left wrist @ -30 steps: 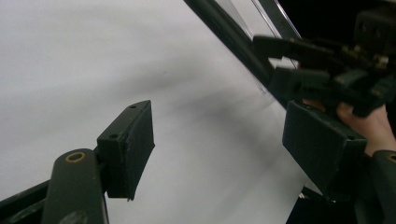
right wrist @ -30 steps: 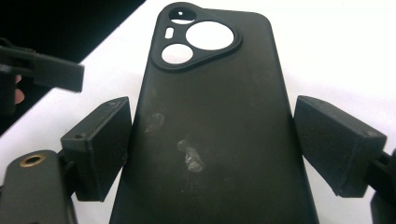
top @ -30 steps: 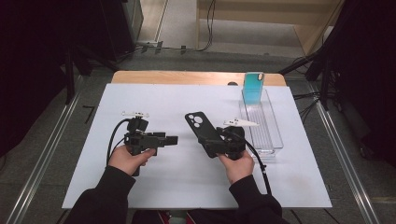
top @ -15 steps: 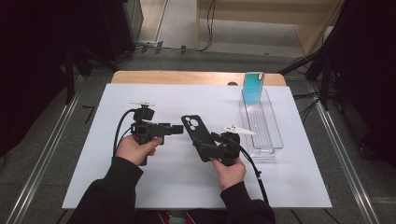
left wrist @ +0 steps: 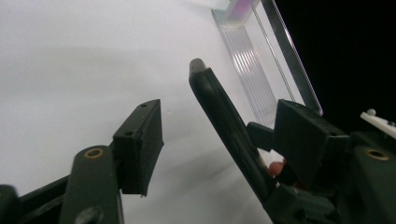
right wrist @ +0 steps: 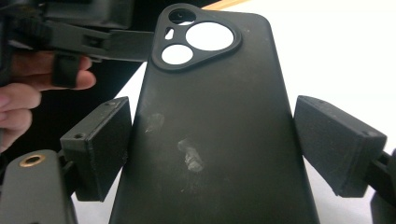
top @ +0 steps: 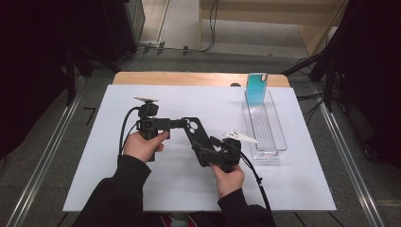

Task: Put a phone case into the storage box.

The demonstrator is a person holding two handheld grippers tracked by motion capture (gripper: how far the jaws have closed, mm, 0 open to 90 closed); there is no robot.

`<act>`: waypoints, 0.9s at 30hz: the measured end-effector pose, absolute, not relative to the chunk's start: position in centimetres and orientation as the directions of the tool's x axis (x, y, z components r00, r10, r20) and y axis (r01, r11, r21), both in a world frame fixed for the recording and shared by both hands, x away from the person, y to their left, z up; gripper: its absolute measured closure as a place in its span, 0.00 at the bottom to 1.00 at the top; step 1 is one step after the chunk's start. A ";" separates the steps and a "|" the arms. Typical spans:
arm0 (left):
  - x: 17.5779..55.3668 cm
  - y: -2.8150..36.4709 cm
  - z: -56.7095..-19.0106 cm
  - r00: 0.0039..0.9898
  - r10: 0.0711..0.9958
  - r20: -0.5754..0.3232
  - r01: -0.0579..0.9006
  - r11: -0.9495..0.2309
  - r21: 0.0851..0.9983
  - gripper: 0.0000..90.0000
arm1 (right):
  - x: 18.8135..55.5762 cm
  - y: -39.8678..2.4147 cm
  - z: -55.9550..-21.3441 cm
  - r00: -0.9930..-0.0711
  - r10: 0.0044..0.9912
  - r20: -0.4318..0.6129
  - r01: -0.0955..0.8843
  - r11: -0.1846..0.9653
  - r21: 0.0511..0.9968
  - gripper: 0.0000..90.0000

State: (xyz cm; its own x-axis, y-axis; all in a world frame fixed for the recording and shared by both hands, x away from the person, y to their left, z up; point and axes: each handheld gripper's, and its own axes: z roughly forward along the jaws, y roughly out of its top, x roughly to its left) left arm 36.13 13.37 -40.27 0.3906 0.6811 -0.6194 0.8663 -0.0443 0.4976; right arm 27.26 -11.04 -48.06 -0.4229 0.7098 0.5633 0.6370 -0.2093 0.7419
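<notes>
My right gripper (top: 201, 150) grips the black phone case (top: 195, 135); my left gripper (top: 182, 124), jaws just closing, straddles its far end ungripped; handover and clear tray (top: 276, 142) placement remain

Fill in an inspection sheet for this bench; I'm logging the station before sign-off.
Surface: white table on a wooden top, bare in front.
Job's things: black phone case, camera cutouts up; clear tray; teal phone case upright at its far end.
Clutter: nothing seen.
Grippers: right gripper shut on the black phone case; left gripper open, jaws just closing around its top edge.
Cables: one trailing from each gripper.
Surroundings: dark floor, metal rails.
</notes>
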 end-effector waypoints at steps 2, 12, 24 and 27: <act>36.4 13.2 -40.3 0.370 0.685 -0.628 0.873 -0.024 0.488 0.42 | 27.1 -10.9 -48.0 -0.427 0.709 0.561 0.630 -0.212 0.747 0.14; 37.0 12.8 -40.9 0.314 0.675 -0.668 0.898 0.017 0.439 0.67 | 26.7 -10.1 -47.9 -0.467 0.698 0.542 0.596 -0.205 0.777 0.14; 36.9 12.7 -40.7 0.305 0.638 -0.707 0.900 0.049 0.432 0.81 | 26.9 -9.8 -48.2 -0.492 0.703 0.513 0.574 -0.181 0.798 0.13; 36.9 12.9 -40.6 0.303 0.621 -0.723 0.903 0.056 0.427 0.82 | 26.9 -9.8 -48.2 -0.498 0.702 0.508 0.567 -0.180 0.804 0.13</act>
